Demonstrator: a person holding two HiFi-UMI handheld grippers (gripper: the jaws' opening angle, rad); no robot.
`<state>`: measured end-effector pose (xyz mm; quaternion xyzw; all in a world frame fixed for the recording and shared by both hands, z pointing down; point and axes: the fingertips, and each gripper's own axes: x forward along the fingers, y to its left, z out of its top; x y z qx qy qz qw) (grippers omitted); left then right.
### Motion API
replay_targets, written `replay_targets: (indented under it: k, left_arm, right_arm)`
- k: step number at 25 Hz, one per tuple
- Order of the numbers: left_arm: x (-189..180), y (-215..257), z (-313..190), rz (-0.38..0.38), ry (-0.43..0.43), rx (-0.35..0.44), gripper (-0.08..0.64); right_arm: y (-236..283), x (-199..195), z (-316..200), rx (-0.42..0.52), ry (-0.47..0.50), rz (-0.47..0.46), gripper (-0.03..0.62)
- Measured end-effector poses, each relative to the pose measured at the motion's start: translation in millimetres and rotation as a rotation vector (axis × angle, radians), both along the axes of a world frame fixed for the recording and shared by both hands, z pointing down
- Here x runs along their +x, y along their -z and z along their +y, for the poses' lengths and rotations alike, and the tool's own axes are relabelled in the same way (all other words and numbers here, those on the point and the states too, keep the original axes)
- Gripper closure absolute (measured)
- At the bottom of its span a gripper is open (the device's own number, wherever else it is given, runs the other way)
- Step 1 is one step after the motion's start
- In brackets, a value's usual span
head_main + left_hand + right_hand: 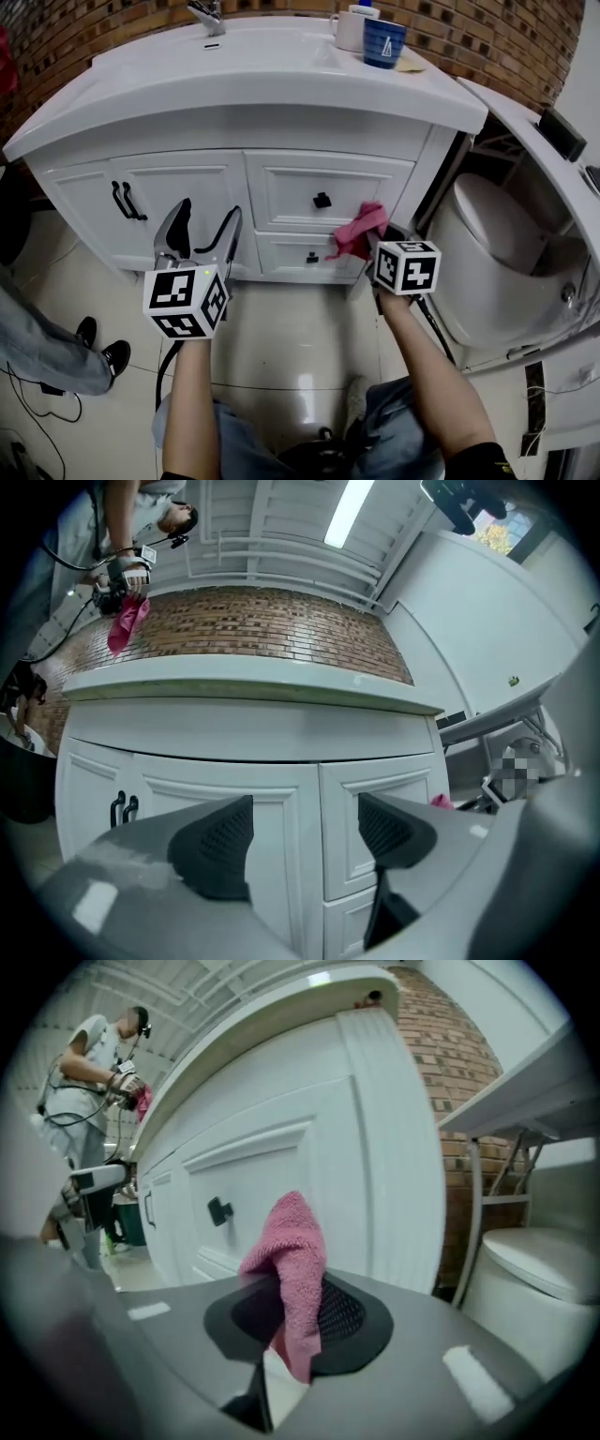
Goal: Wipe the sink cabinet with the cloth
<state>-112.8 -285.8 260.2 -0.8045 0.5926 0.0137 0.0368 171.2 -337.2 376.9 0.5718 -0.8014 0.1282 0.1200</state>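
Observation:
The white sink cabinet (pixel 281 192) fills the head view, with two drawers at the right and a door with black handles (pixel 127 201) at the left. My right gripper (pixel 375 242) is shut on a pink cloth (pixel 358 231), which hangs against the lower drawer front near its black knob (pixel 312 257). In the right gripper view the cloth (pixel 291 1269) sticks up from between the jaws, close to the cabinet's right corner post (pixel 394 1147). My left gripper (pixel 202 230) is open and holds nothing, in front of the cabinet door (pixel 234 808).
A white toilet (pixel 497 253) stands close on the right of the cabinet. On the countertop (pixel 281 75) are a blue cup (pixel 382 42), a white cup (pixel 352 30) and a tap (pixel 208 17). Another person's leg and shoes (pixel 94 347) are at the left. Cables (pixel 28 394) lie on the floor.

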Motion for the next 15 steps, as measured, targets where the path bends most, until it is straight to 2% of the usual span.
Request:
replay_targets:
  k: [4,7,11,13,15]
  left_arm:
    - [-16,2,7,-0.010,0.028,-0.003,0.206]
    - [-29,5,14,-0.031,0.047,0.000,0.206]
    - [-54,5,22,-0.066,0.085,-0.010,0.206]
    - [-68,4,25,-0.071,0.107,-0.016,0.206]
    - [-77,5,26,-0.060,0.122,-0.014,0.206]
  right_arm:
    - [-23,-110,4,0.018,0.265,0.088,0.526]
    - [-24,-185,2,0.066,0.393,0.120,0.526]
    - [-24,-241,-8,0.076,0.435,0.104,0.527]
    - [-32,-243,-11,0.056,0.423,0.127,0.527]
    - [-40,-227,-14,0.031,0.395,0.156,0.527]
